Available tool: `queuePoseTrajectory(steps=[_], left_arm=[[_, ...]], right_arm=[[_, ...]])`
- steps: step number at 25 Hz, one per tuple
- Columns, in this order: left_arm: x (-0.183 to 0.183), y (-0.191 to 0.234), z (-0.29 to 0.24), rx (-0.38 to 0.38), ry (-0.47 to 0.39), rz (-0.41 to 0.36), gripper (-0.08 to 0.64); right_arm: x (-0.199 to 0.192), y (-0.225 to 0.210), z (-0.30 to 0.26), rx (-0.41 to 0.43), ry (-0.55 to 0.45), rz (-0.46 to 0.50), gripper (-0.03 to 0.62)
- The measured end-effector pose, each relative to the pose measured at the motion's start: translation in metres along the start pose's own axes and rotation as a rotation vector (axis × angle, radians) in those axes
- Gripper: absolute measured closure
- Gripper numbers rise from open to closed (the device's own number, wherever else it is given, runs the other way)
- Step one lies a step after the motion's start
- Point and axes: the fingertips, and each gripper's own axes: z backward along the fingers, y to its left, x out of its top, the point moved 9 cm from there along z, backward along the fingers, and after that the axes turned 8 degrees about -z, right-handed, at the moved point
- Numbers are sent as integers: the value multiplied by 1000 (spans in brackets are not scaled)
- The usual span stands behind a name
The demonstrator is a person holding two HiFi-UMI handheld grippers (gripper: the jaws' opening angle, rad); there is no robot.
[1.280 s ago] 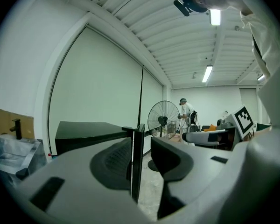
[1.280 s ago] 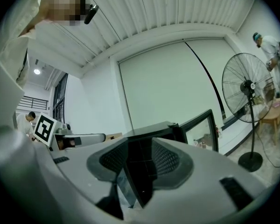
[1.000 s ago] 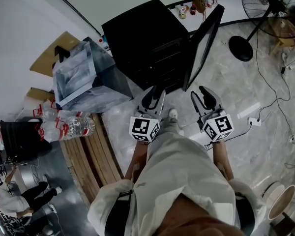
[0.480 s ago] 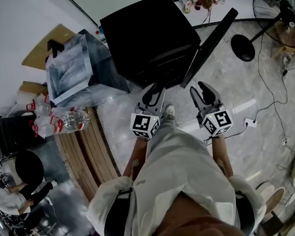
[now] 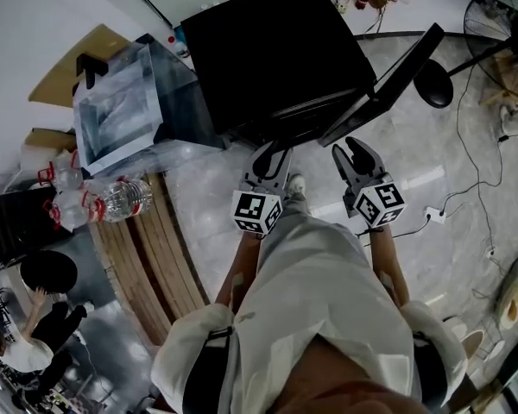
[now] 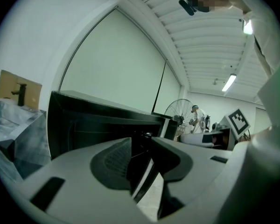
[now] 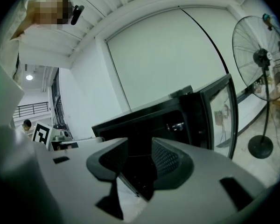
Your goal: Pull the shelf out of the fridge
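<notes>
Facing the black fridge at twelve o'clock, its door open toward one, I hold my left gripper pressed together and my right gripper slightly spread. Both are empty. The dark inside hides the shelf.

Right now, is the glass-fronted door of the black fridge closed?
No, the glass-fronted door stands swung wide open at the right side of the black fridge, leaving its dark inside exposed.

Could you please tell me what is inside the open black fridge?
Inside the fridge only a dark cavity, a shelf edge and a small shiny fitting show. Its depths are in shadow, so any contents cannot be made out.
</notes>
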Motion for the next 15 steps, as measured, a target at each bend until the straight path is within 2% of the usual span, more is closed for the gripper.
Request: queuePoseTrajectory(steps=[8,15], left_arm=[[-24,19,-14,20,38,95,426],[-40,29,-25,87,46,151,423]], right_arm=[[-14,-15,-30,-18,55,-79,436],[-20,-29,-48,-19,91,-124,436]])
